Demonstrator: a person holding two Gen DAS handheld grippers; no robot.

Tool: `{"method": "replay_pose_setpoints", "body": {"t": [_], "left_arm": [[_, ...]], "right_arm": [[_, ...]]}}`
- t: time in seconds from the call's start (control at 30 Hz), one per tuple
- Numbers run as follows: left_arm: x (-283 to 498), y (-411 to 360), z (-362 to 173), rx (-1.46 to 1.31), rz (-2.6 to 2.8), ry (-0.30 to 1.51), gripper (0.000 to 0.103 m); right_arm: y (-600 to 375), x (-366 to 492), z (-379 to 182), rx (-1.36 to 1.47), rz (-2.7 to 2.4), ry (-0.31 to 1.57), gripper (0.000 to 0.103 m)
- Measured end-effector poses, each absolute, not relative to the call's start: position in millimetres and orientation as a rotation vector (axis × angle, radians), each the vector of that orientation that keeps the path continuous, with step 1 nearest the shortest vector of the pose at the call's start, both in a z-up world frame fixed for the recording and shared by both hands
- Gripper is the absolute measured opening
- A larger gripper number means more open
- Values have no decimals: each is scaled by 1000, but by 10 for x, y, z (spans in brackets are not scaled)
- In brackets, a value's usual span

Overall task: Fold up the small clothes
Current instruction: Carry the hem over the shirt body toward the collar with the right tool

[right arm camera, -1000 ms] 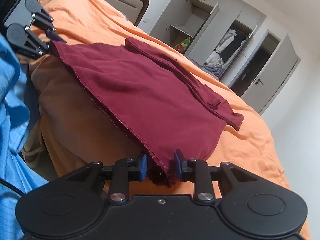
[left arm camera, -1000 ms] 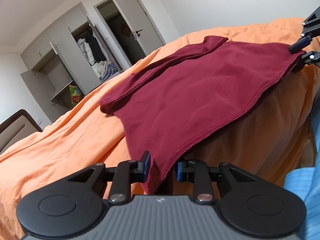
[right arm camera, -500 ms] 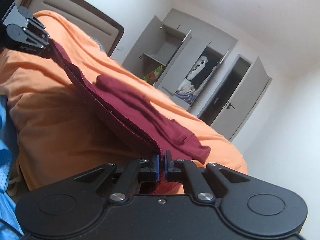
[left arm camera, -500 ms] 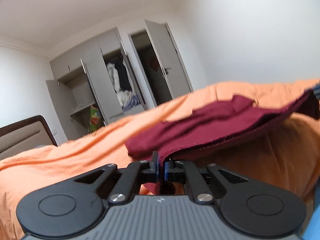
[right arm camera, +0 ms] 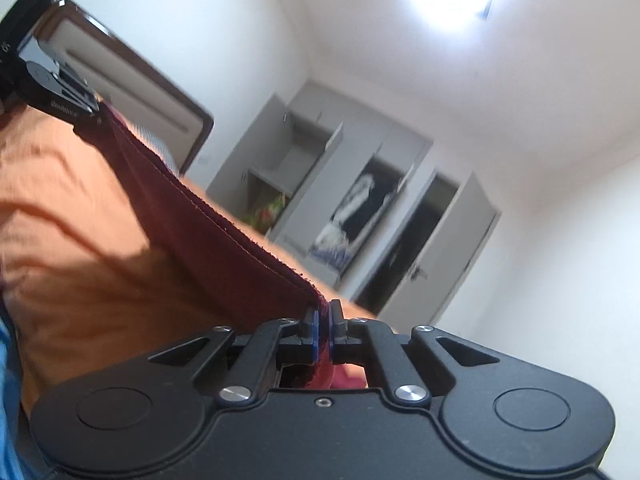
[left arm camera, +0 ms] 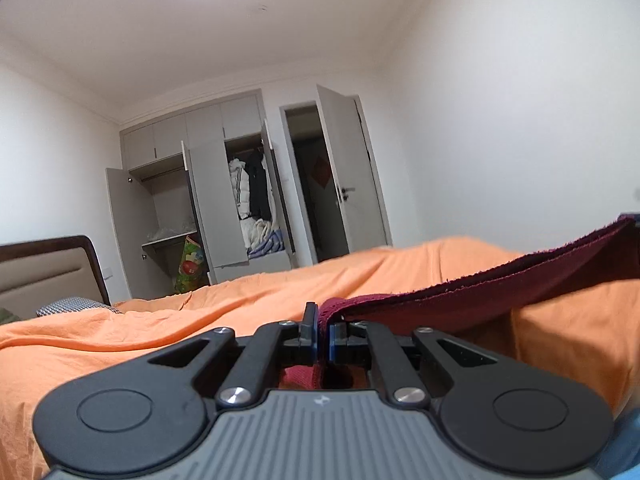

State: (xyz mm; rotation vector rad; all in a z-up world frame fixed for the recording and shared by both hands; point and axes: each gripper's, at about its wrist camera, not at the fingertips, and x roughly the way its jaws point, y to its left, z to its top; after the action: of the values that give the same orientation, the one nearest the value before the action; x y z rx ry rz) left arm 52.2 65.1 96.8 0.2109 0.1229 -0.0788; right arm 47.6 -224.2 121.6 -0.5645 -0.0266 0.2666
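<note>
A dark red garment (left arm camera: 472, 292) is stretched by its hem above the orange bed cover (left arm camera: 160, 320). My left gripper (left arm camera: 323, 334) is shut on one hem corner, the cloth bunched between its blue pads. In the right wrist view the same red garment (right arm camera: 208, 220) runs as a taut band from my right gripper (right arm camera: 322, 330), shut on the other corner, up to the left gripper (right arm camera: 76, 100) at the far left. Most of the garment's body is hidden below the raised hem.
The orange bed cover (right arm camera: 80, 240) fills the lower left. A padded headboard (left arm camera: 44, 272) stands at the left. Grey wardrobes (left arm camera: 208, 200) with open doors and an open room door (left arm camera: 344, 176) are beyond the bed. Blue fabric (right arm camera: 8, 380) lies at the near edge.
Both grippers went from open around the hem to shut on it, then lifted it. The views tilted up, so the bed dropped low and the ceiling came into sight.
</note>
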Motion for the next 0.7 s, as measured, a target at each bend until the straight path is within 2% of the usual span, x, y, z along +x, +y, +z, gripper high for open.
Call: {"method": "replay_pose_setpoints", "body": {"t": [0.37,0.7], "left_arm": [[349,1027,1516,174,-178,62,4],[1197,950,1452,257,-205,112,5]], "right_arm": [[-2473,286,1829,-545,343,-139,3],[-2394,968,1730,-614,312,-76,4]]}}
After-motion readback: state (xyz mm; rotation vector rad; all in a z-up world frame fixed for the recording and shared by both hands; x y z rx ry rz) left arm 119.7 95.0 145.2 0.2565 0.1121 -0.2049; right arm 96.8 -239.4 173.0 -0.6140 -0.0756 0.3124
